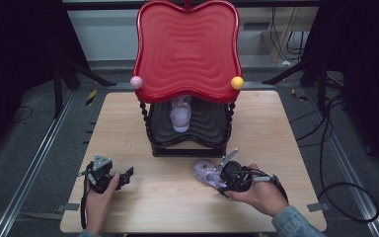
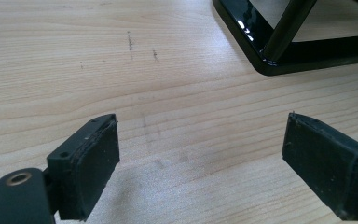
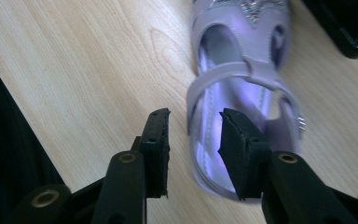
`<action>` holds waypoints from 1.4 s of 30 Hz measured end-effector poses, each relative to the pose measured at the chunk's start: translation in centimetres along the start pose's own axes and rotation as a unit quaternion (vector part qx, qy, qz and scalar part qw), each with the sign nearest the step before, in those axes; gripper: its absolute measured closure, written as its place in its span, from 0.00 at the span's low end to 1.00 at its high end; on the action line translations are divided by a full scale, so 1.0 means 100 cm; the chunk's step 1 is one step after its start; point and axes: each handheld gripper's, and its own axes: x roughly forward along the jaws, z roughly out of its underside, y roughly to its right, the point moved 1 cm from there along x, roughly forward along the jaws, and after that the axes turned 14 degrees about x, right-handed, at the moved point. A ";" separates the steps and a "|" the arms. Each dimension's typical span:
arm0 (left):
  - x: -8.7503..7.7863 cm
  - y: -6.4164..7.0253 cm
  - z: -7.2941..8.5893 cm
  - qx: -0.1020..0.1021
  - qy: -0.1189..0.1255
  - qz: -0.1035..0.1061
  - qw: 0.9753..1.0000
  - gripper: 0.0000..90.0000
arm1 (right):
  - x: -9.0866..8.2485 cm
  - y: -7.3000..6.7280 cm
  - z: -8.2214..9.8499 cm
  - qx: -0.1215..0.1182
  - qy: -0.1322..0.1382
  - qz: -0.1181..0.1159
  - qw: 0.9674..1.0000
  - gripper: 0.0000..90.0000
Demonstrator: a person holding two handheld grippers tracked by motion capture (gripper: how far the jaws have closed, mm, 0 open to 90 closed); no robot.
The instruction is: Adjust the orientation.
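A lilac sandal [image 1: 203, 172] lies on the wooden table [image 1: 168, 197] in front of the rack; its straps and glittery toe [image 3: 242, 70] fill the right gripper view. My right gripper [image 1: 218, 180] [image 3: 198, 149] is at the sandal's heel end. Its jaws stand a little apart, with the sandal's side wall between them and neither pad pressing on it. A second lilac shoe [image 1: 180, 114] rests on the rack's black lower shelf [image 1: 207, 123]. My left gripper [image 1: 127, 175] [image 2: 200, 163] is open wide over bare wood at the table's front left.
The two-tier rack has a wavy red top shelf [image 1: 187, 49] with a pink knob [image 1: 136, 82] and a yellow knob [image 1: 237, 82]. Its black base corner [image 2: 261, 60] lies ahead of the left gripper. Cables [image 1: 345, 187] run on the floor at right.
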 end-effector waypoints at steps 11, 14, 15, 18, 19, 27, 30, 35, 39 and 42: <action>0.001 0.002 0.000 0.003 -0.003 0.001 1.000 0.11 | 0.025 -0.006 -0.008 -0.012 -0.049 0.018 0.999 0.81; 0.001 0.002 0.000 0.004 -0.002 0.001 1.000 0.11 | 0.029 -0.003 -0.007 -0.008 -0.055 0.026 0.998 0.85; 0.001 0.002 0.000 0.004 -0.002 0.001 1.000 0.11 | 0.030 -0.002 -0.007 -0.006 -0.056 0.026 0.998 0.85; 0.001 0.002 0.000 0.003 -0.004 0.002 1.000 0.11 | 0.033 -0.001 -0.007 -0.002 -0.060 0.020 0.998 0.87; 0.001 0.002 0.000 0.004 -0.004 0.001 1.000 0.11 | 0.034 -0.001 -0.007 -0.001 -0.061 0.021 0.998 0.87; 0.002 0.001 0.000 0.006 -0.005 0.003 1.000 0.11 | 0.037 -0.003 -0.008 -0.009 -0.066 0.026 0.997 0.93; 0.001 0.000 0.001 0.002 -0.003 0.002 1.000 0.11 | 0.036 -0.001 -0.008 -0.011 -0.061 0.025 0.998 0.95; 0.001 -0.001 0.001 0.001 0.000 0.001 1.000 0.10 | 0.029 0.000 -0.005 -0.001 -0.032 0.014 0.999 0.96; 0.001 -0.002 0.002 0.003 0.002 0.000 1.000 0.08 | 0.021 0.000 0.000 0.009 0.001 -0.006 1.000 0.96; 0.003 -0.002 0.003 0.004 -0.003 -0.003 1.000 0.07 | 0.008 -0.003 0.005 0.024 0.041 -0.035 0.998 0.96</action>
